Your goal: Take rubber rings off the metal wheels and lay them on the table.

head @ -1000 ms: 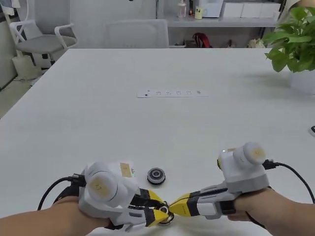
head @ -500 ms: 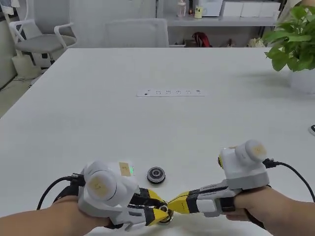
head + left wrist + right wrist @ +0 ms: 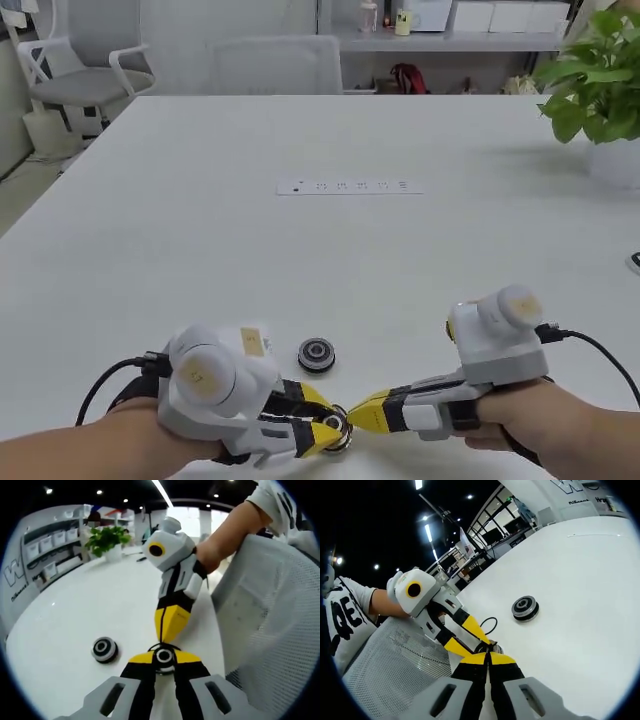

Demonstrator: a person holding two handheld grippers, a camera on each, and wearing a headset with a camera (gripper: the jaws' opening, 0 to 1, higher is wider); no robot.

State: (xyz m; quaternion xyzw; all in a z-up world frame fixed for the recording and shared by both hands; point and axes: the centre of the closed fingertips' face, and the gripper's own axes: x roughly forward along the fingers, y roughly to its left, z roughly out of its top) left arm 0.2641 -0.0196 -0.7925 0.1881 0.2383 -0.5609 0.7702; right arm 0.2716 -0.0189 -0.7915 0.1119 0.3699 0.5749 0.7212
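A wide white bench (image 3: 330, 260) stretches away beyond both grippers. A leafy green potted plant (image 3: 598, 85) stands at its far edge, well beyond the right gripper. A long white power strip (image 3: 345, 187) lies flat far ahead of both grippers, about midway across the bench. The left gripper (image 3: 330, 433) (image 3: 164, 661), white-bodied with black jaws and yellow tips, is held low at the near edge, and its jaws are clamped on a small round metal wheel with a dark centre (image 3: 164, 655) (image 3: 340, 428), which sits right between the tips. The right gripper (image 3: 353, 413) (image 3: 488, 656), of the same build, points in from the opposite side so that its yellow tips meet the left gripper's tips at that wheel. Its jaws are pressed together with no gap between them. A second round metal wheel with a black band (image 3: 316, 354) (image 3: 525, 607) lies flat on the bench just beyond the left gripper's tips, apart from both grippers. A thin black rubber ring (image 3: 495, 623) loops up beside the clamped wheel, right at the right gripper's tips. Whether those tips actually pinch it cannot be made out.
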